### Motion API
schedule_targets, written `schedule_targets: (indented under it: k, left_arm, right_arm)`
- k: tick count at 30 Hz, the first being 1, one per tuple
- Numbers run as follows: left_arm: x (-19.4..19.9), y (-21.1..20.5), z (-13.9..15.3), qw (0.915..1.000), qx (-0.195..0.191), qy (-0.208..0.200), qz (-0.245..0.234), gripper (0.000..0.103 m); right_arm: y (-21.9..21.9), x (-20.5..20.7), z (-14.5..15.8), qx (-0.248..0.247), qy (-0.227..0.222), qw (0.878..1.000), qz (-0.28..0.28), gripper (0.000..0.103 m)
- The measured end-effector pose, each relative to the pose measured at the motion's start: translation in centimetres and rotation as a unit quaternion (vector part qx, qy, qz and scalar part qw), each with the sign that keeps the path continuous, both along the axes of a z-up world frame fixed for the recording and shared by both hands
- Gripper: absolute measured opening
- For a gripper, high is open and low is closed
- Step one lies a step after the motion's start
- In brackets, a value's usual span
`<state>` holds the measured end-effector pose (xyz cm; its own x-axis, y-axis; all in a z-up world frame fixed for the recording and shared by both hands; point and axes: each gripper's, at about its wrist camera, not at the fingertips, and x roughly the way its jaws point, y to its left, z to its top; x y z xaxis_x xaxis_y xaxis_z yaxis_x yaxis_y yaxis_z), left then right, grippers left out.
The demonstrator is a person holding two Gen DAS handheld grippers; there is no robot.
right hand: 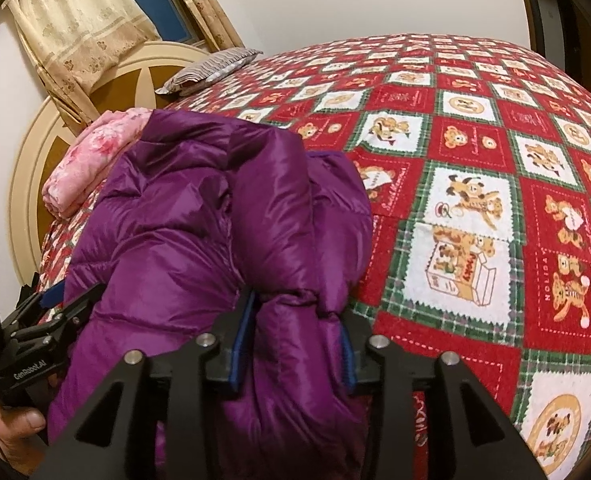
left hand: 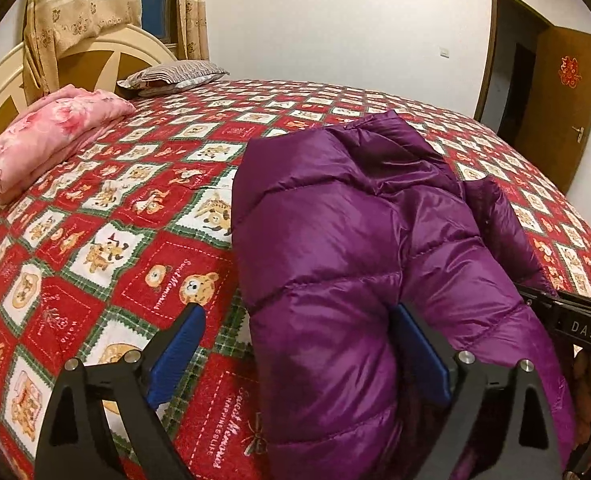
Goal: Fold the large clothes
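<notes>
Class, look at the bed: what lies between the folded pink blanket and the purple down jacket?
Only bare bedspread separates the pink blanket from the purple jacket, shown in the left wrist view.

Shiny purple jacket [left hand: 355, 240] on red-green checked bedspread [left hand: 135, 220].

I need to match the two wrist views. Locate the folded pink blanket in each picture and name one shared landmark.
Left wrist: pink blanket far left, by the headboard.
Right wrist: pink blanket left of centre, partly behind the purple jacket.
Shared landmark: striped pillow.
</notes>
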<state>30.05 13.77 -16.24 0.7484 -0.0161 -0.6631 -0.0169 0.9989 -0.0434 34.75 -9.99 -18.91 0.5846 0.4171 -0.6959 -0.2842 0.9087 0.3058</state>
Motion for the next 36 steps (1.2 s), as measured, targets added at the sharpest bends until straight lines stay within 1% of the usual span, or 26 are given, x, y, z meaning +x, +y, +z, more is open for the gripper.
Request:
schedule_targets:
  k: [2,3,4,6,7,9,10,13,14,15,17,20,23,36]
  left_arm:
    - [-0.2,-0.1,0.7,0.9998,0.013,0.007,0.013,0.095]
    - [-0.7,0.0,1.4,0.9995,0.022,0.003,0.022,0.095]
    - [-1.4,0.0,2.4,0.9991,0.028,-0.011,0.030,0.095]
    - [-3.4,0.1,4.7,0.9982,0.024,-0.040,0.037,0.095]
    - [-4.4,0.2,6.0,0.9975,0.022,-0.051,0.044,0.095]
    - [-7.0,0.4,8.9,0.9955,0.008,-0.078,0.053,0.095]
    - [-8.4,0.5,10.1,0.9944,0.000,-0.091,0.054,0.095]
    - [-11.8,0.5,13.0,0.9911,-0.003,-0.120,0.056,0.095]
    - [-12.5,0.4,13.5,0.9900,-0.002,-0.129,0.056,0.095]
    - [-13.5,0.3,14.0,0.9889,0.000,-0.137,0.057,0.095]
    - [-14.4,0.4,14.5,0.9878,-0.003,-0.145,0.057,0.095]
    - [-15.1,0.2,14.7,0.9869,-0.001,-0.153,0.052,0.095]
    - [-15.4,0.0,14.6,0.9870,0.006,-0.153,0.049,0.095]
    - [-16.1,-0.5,14.2,0.9876,0.011,-0.151,0.042,0.095]
  right_arm:
    - [0.1,-0.2,0.4,-0.012,-0.005,1.000,-0.002,0.043]
    - [0.1,-0.5,0.8,-0.020,-0.009,1.000,-0.005,0.044]
    - [-0.1,-1.1,1.6,-0.032,-0.017,0.999,-0.011,0.044]
    - [-0.5,-2.5,3.3,-0.042,-0.038,0.998,-0.019,0.045]
    - [-1.0,-3.7,4.6,-0.045,-0.054,0.997,-0.023,0.047]
    - [-1.5,-5.7,6.6,-0.053,-0.078,0.995,-0.029,0.055]
    - [-1.8,-7.2,8.0,-0.058,-0.095,0.993,-0.033,0.056]
    - [-2.0,-11.6,11.2,-0.074,-0.130,0.988,-0.038,0.060]
    - [-2.0,-12.4,11.8,-0.077,-0.139,0.987,-0.038,0.064]
    - [-2.1,-14.1,12.8,-0.078,-0.157,0.984,-0.039,0.069]
    - [-2.0,-15.5,13.7,-0.077,-0.174,0.981,-0.041,0.073]
    - [-1.7,-17.2,14.9,-0.075,-0.194,0.977,-0.038,0.073]
    - [-1.5,-17.7,15.4,-0.073,-0.208,0.975,-0.040,0.073]
    - [-1.8,-18.8,15.5,-0.063,-0.211,0.975,-0.037,0.073]
